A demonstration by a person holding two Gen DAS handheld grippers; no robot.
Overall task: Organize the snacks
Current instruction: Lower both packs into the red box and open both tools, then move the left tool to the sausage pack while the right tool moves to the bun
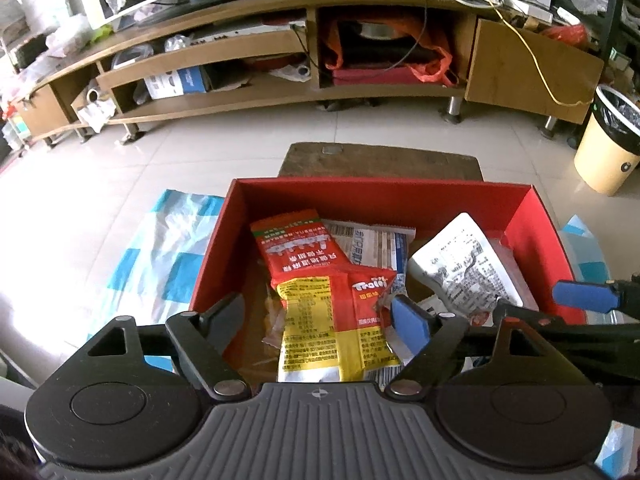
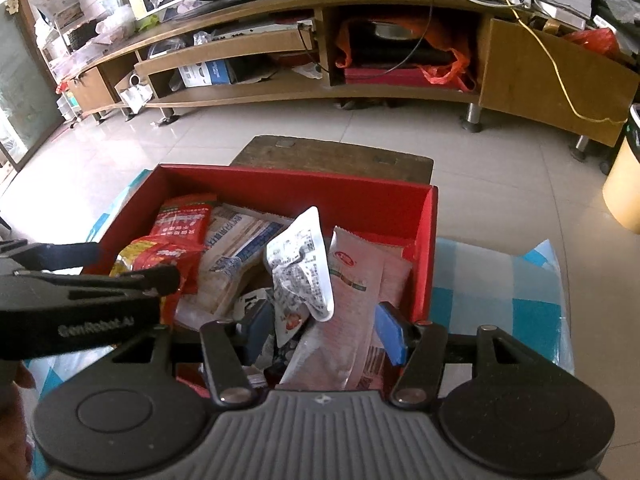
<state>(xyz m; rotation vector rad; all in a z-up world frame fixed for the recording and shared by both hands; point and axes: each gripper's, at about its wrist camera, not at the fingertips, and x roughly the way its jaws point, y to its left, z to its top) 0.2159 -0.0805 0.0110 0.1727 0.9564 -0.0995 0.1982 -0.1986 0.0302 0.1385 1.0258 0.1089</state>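
Note:
An open red box [image 1: 380, 184] [image 2: 296, 172] holds several snack packets. My left gripper [image 1: 316, 314] is open over the box's near left part. A red-and-yellow gummy packet [image 1: 332, 320] lies loose between its fingers, and a dark finger [image 1: 228, 312] stands well clear of it. In the right wrist view the left gripper [image 2: 136, 262] reaches in from the left. My right gripper [image 2: 324, 326] is shut on a white printed packet [image 2: 300, 276] and a pink packet [image 2: 352, 292], which stand upright together. One of its blue pads [image 1: 584, 296] shows at the right edge.
A red packet [image 1: 296, 244] and a blue-striped packet [image 1: 376, 244] lie deeper in the box. The box rests on a blue-and-white chequered sheet [image 1: 160, 248]. Beyond it are a dark wooden stool [image 1: 380, 160], tiled floor, a long TV stand [image 1: 280, 96] and a cream bin [image 1: 608, 140].

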